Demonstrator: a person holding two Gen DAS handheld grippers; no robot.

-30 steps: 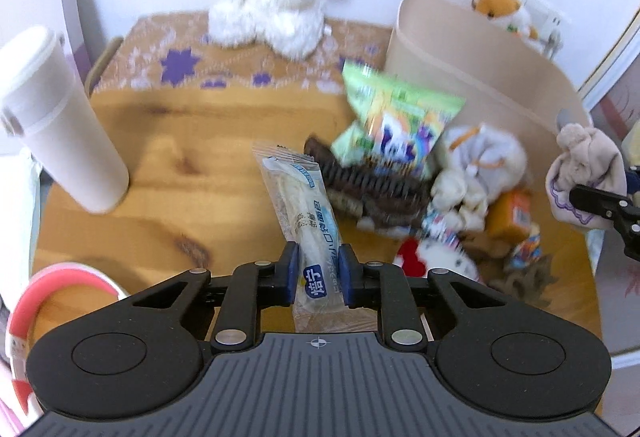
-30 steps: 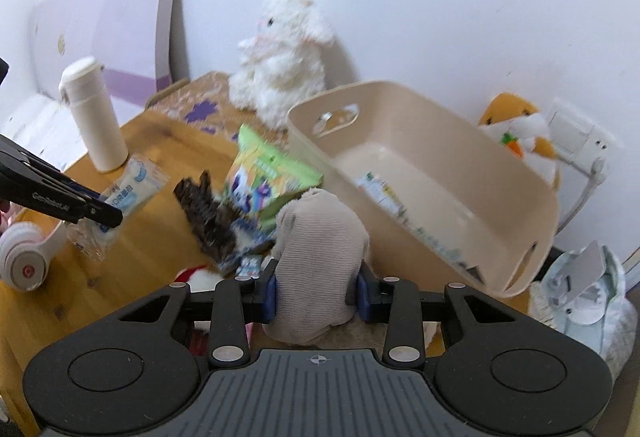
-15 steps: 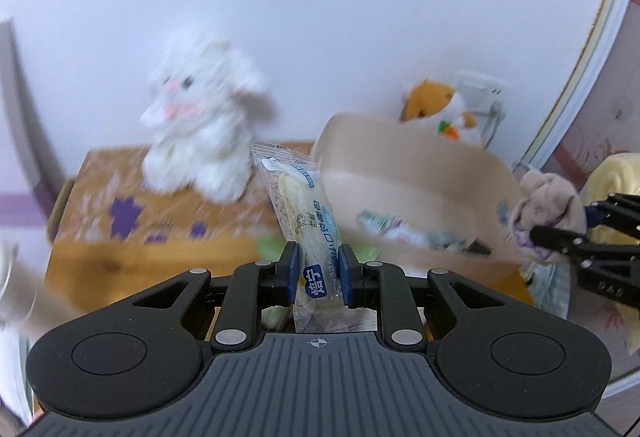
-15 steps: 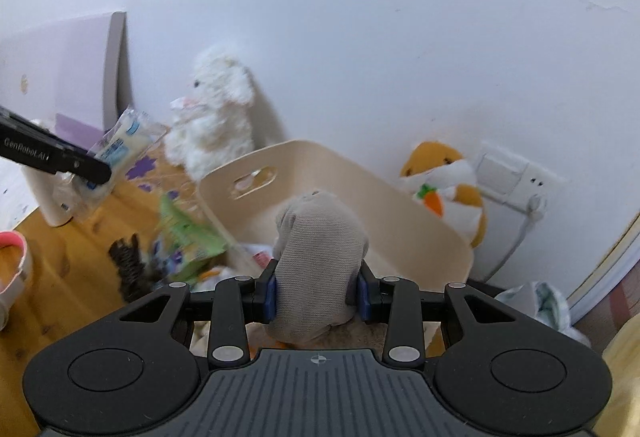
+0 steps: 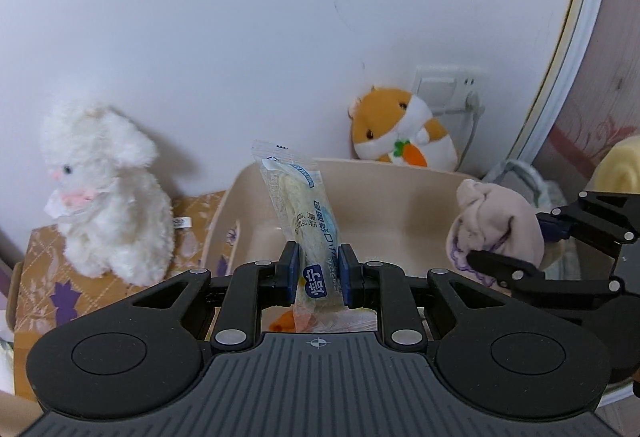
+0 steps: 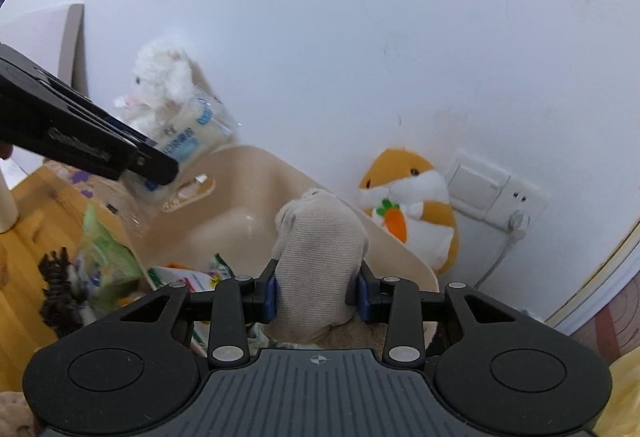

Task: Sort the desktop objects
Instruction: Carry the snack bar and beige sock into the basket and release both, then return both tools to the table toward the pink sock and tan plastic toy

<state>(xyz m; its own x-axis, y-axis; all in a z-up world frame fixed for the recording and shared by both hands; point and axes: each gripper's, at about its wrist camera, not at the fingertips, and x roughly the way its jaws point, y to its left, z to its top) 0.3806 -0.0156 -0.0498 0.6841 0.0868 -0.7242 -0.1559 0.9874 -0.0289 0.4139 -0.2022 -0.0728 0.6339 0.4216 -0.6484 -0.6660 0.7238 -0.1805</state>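
Note:
My left gripper [image 5: 318,275] is shut on a clear-wrapped bread snack [image 5: 304,209], held upright above the near rim of the beige bin [image 5: 384,205]. My right gripper [image 6: 316,295] is shut on a beige cloth plush [image 6: 320,261], held over the bin [image 6: 240,197]. In the left wrist view that plush [image 5: 496,225] hangs at the bin's right side in the right gripper [image 5: 516,249]. From the right wrist, the left gripper [image 6: 160,165] and its snack [image 6: 192,141] show at the left above the bin's far end. Several packets [image 6: 192,277] lie inside the bin.
A white plush rabbit [image 5: 104,193] sits on a patterned box [image 5: 60,269] left of the bin. An orange hamster plush [image 5: 404,133] leans on the wall by a socket [image 5: 448,89]. A green snack bag [image 6: 104,257] and dark spiky thing [image 6: 60,293] lie on the wooden desk [image 6: 24,261].
Both grippers have left the cluttered desk and swung right and up toward the bin with their loads. The left gripper travelled farther; the desk has dropped out of its view.

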